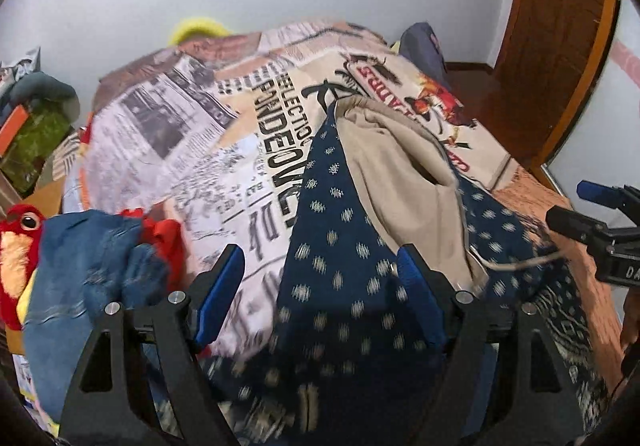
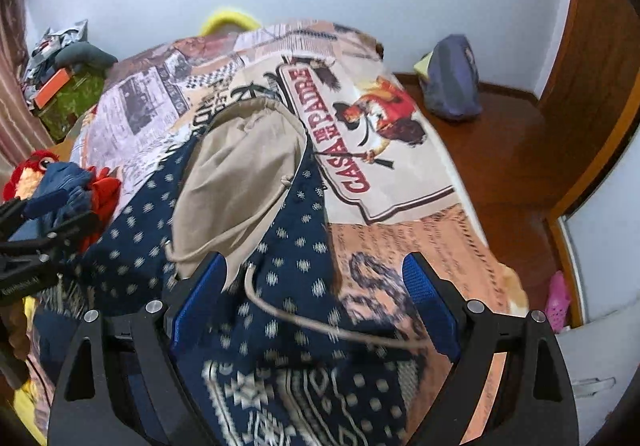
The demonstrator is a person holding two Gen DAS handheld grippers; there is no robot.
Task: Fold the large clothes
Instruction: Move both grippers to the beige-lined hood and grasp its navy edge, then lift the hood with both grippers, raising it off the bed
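A navy hooded garment (image 1: 320,182) with a pale dot pattern lies spread on the bed, its beige-lined hood (image 1: 396,174) turned up towards the far end. My left gripper (image 1: 320,252) hovers open over the garment's left part, nothing pressed between its blue pads. In the right wrist view the same garment (image 2: 296,246) and hood (image 2: 244,166) lie below my right gripper (image 2: 315,258), which stands wide open. A beige drawstring (image 2: 320,324) runs loose across the cloth between its fingers. Each gripper shows at the edge of the other's view: the right gripper (image 1: 592,214) and the left gripper (image 2: 40,222).
A printed blanket (image 1: 180,134) covers the bed. At the bed's left edge lie a red parrot plush (image 1: 20,242) and crumpled blue denim (image 1: 80,266). A purple bag (image 2: 454,78) sits on the wooden floor at right, near a wooden door (image 2: 592,86) and a pink shoe (image 2: 558,298).
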